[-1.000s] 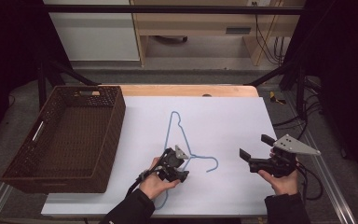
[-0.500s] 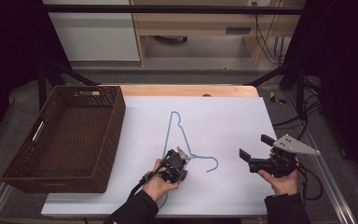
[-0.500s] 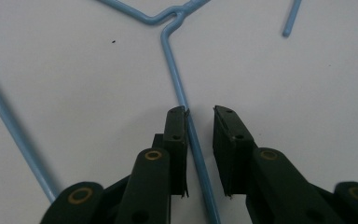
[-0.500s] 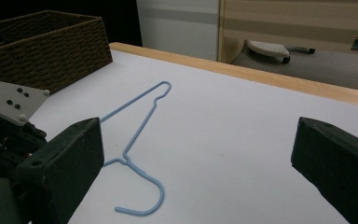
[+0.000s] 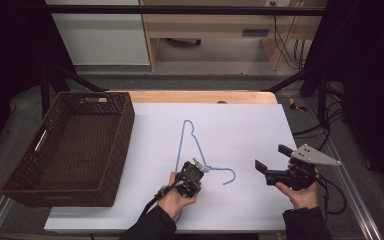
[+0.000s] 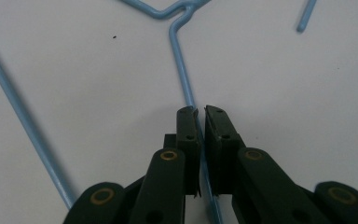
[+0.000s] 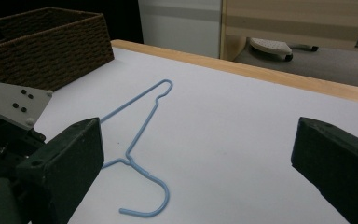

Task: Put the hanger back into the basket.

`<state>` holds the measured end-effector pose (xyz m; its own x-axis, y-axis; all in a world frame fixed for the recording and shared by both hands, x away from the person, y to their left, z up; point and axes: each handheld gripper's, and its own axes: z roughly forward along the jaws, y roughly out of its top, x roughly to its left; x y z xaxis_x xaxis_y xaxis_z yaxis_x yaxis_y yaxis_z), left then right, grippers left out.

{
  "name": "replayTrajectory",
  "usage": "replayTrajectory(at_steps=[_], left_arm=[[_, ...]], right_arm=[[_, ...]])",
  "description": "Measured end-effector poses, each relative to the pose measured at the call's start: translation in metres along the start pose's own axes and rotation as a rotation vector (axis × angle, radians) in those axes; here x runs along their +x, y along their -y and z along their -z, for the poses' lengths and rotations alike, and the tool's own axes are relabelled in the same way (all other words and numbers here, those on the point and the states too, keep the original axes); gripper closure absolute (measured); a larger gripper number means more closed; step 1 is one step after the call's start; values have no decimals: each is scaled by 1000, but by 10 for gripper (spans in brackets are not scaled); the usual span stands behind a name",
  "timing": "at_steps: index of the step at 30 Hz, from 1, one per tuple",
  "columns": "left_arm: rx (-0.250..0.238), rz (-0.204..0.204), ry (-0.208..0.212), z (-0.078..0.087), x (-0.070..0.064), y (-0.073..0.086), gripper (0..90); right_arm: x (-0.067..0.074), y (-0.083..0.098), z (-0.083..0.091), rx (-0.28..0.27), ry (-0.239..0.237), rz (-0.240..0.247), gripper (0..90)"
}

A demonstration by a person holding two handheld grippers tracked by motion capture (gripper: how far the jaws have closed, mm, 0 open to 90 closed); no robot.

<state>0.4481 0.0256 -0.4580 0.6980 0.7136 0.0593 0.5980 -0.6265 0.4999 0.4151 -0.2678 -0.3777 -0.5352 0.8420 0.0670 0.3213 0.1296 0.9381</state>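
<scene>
A light-blue wire hanger (image 5: 180,145) lies flat on the white table top (image 5: 240,125), its hook pointing toward the person. My left gripper (image 5: 199,167) sits low over the hanger's neck. In the left gripper view its jaws (image 6: 200,112) have just been closing, and the pads now pinch the hanger's thin wire (image 6: 179,60) between them. My right gripper (image 5: 271,157) is held off to the right of the hook, jaws wide apart and bare. In the right gripper view the hanger (image 7: 142,130) lies ahead between its spread jaws (image 7: 198,140).
A dark brown wicker basket (image 5: 125,130) stands on the left of the table, also seen at far left in the right gripper view (image 7: 51,51). A wooden strip (image 5: 200,96) runs along the table's far edge. Cables trail from both grippers.
The left gripper's jaws have drawn together on the hanger wire, and the hand has edged slightly toward the neck. The right hand and the hanger have kept still.
</scene>
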Motion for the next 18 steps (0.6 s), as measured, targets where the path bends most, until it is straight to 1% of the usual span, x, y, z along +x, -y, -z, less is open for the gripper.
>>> replayTrajectory(at_steps=[3,5,6,10,11,13,18], left_arm=[[3,3,-14,0,-2,0,851],[1,9,-17,0,-2,0,853],[-3,1,-18,0,-2,0,854],[-29,6,-2,2,0,3,860],[-31,3,-7,2,0,4,862],[-32,5,-1,2,2,4,866],[-34,-5,12,6,2,5,871]], right_arm=[[0,0,-1,1,-2,1,29],[0,1,-1,6,-5,4,29],[0,1,-2,3,-4,0,29],[1,2,-3,12,-7,1,30],[1,2,-3,13,-7,0,30],[1,2,-3,15,-7,-2,30],[1,2,-3,15,-11,2,30]])
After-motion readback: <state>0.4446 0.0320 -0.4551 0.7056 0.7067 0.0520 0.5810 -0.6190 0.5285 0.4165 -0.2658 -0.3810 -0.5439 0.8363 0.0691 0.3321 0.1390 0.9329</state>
